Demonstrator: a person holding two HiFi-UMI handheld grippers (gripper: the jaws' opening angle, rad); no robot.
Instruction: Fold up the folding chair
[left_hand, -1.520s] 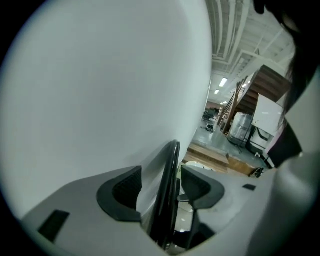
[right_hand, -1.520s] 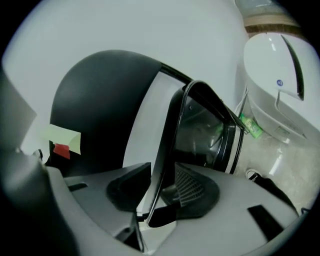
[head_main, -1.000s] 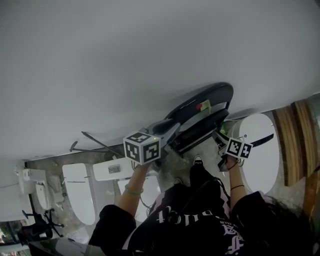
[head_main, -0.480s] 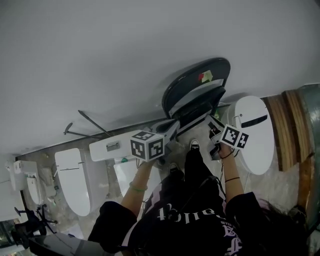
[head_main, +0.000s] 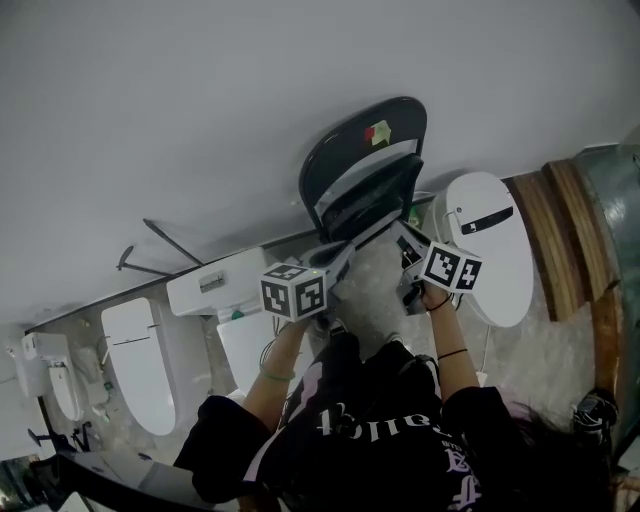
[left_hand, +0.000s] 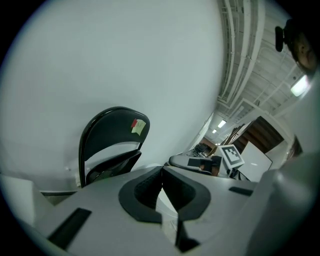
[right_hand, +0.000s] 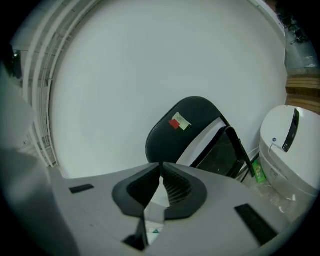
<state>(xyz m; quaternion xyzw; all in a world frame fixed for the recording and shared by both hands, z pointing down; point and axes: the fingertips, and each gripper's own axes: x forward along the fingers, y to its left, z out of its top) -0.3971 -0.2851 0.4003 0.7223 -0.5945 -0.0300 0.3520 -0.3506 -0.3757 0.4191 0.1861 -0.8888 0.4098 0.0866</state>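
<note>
Chair (head_main: 360, 160) first: the black folding chair stands at the far side, right against the white wall (head_main: 230, 90). Its seat is tipped up close to its back. A small red and pale sticker (head_main: 378, 132) sits near the top of the back.

Both grippers are held up in front of the chair and do not touch it. The left gripper (head_main: 350, 250) has its fingers pressed together with nothing between them; its own view shows this best (left_hand: 161, 170). The right gripper (head_main: 405, 238) has just been closing its fingers. In its own view (right_hand: 160, 166) the tips meet, or almost meet, and nothing is between them.

Only the head view shows the person's arms, the dark top with pale letters, and a row of white toilets (head_main: 140, 360) along the left.

The left gripper view sees the chair (left_hand: 112, 132) and sticker (left_hand: 138, 126) at its left. It alone shows the right gripper's marker cube (left_hand: 231, 155) and a long room with ceiling lights (left_hand: 299, 86) far off to the right.

The right gripper view sees the chair (right_hand: 200, 107) from the other side, so the tipped-up seat shows edge on. Just right of the chair stand a white toilet (right_hand: 287, 150) and a green bottle (right_hand: 258, 171); the bottle is clear in this view only.
</note>
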